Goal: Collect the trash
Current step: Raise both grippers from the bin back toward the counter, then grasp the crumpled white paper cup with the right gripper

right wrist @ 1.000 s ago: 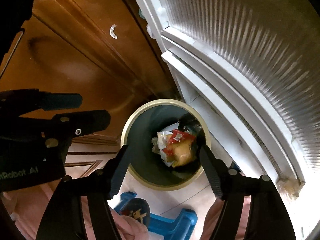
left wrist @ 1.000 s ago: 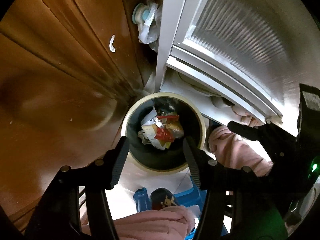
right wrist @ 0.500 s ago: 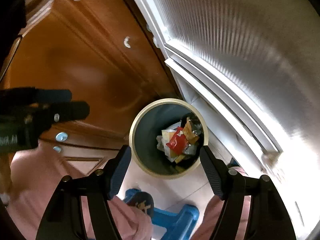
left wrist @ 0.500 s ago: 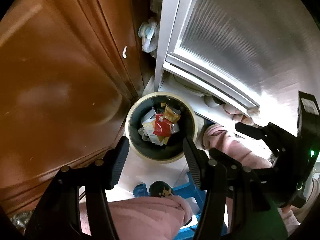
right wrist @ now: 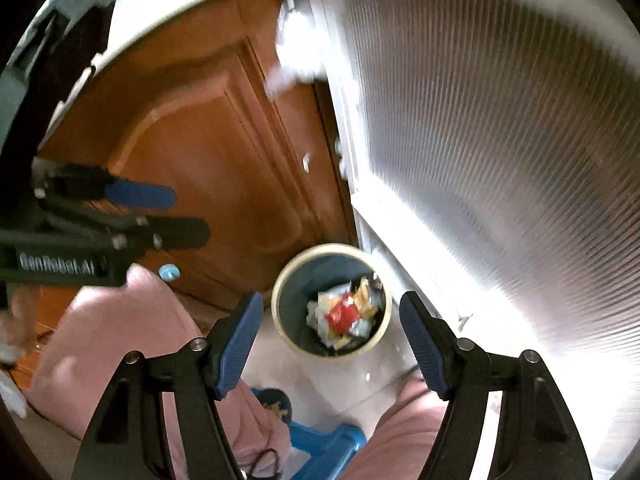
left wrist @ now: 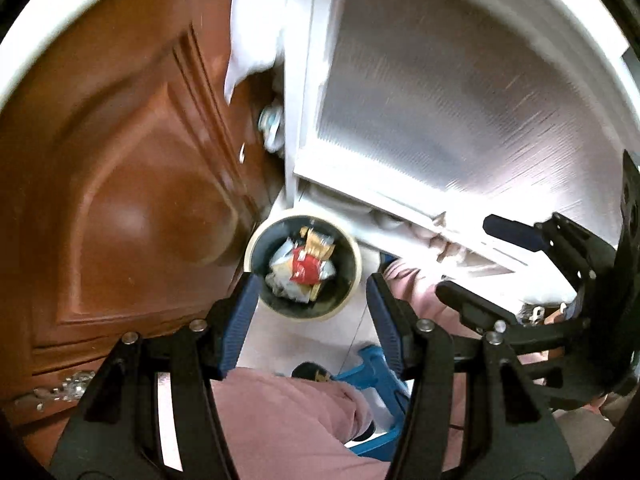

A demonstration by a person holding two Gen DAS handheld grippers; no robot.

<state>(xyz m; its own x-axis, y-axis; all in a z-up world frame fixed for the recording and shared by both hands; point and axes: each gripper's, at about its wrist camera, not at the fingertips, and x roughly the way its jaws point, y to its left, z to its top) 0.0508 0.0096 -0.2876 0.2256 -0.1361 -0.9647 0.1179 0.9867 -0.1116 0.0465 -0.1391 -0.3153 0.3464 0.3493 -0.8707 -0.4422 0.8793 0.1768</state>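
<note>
A round bin with a cream rim (left wrist: 256,236) (right wrist: 280,284) stands on the pale floor far below both grippers. Inside lies crumpled trash (left wrist: 306,266) (right wrist: 344,316): red, gold and white wrappers. My left gripper (left wrist: 310,300) hangs open high above the bin, nothing between its blue pads. My right gripper (right wrist: 330,320) is open too, empty, with the bin showing between its fingers. The right gripper also appears at the right edge of the left wrist view (left wrist: 472,260), and the left gripper at the left of the right wrist view (right wrist: 184,216).
A brown wooden cabinet door (left wrist: 132,200) (right wrist: 208,152) rises left of the bin. A white-framed ribbed glass door (left wrist: 440,112) (right wrist: 500,140) stands to the right. A person's pink trouser legs (left wrist: 288,412) (right wrist: 112,336) and blue slippers (left wrist: 376,368) (right wrist: 328,448) fill the bottom.
Both grippers have risen well above the bin, which now looks smaller and farther below. More of the cabinet door and glass door shows. Both stay open and empty.
</note>
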